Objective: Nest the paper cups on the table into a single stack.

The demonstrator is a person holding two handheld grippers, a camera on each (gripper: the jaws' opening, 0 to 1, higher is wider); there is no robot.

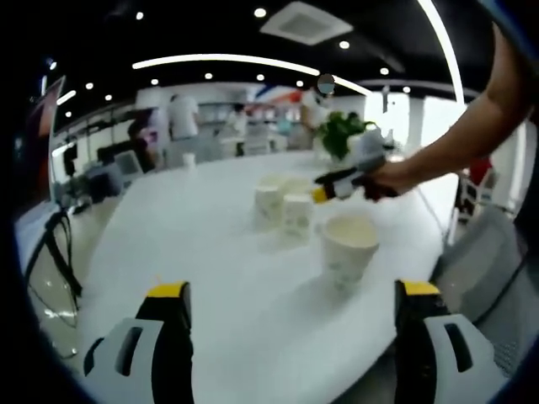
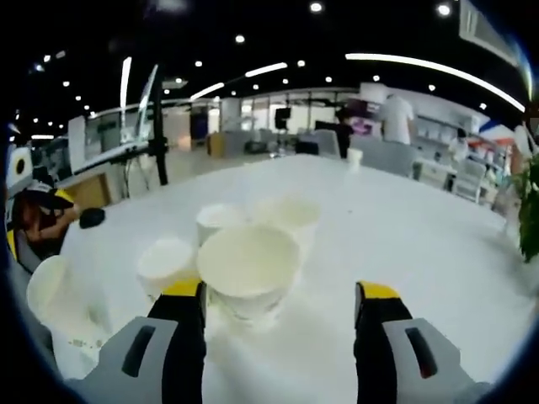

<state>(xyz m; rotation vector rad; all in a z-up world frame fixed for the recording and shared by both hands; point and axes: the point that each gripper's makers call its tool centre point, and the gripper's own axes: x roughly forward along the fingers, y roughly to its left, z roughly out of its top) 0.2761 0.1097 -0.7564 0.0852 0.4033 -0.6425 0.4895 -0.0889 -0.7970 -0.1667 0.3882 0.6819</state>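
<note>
No brand or writing I can read on any of these cups; the nearest cup (image 1: 349,246) in your left gripper view has some faint greenish print on its side, but it's too blurry to make out, might just be a pattern.

In that view your left gripper (image 1: 295,337) is low over the white table (image 1: 210,252) with its jaws spread wide and nothing between them; that nearest cup stands upright just ahead, a bit toward the right jaw; two more cups (image 1: 285,209) sit side by side farther back, touching or nearly so. Your right gripper (image 1: 337,185) comes in from the right with your hand (image 1: 396,178) on it, its yellow-tipped end just beside those back cups.

In your right gripper view, the right gripper (image 2: 278,316) is parted too; a big cup (image 2: 248,269) stands between the jaws, close against the left one, not squeezed as far as I can tell; a smaller cup (image 2: 167,263) sits to its left and two others (image 2: 253,220) behind it; there's a green plant (image 2: 529,210) at the right edge.
</note>
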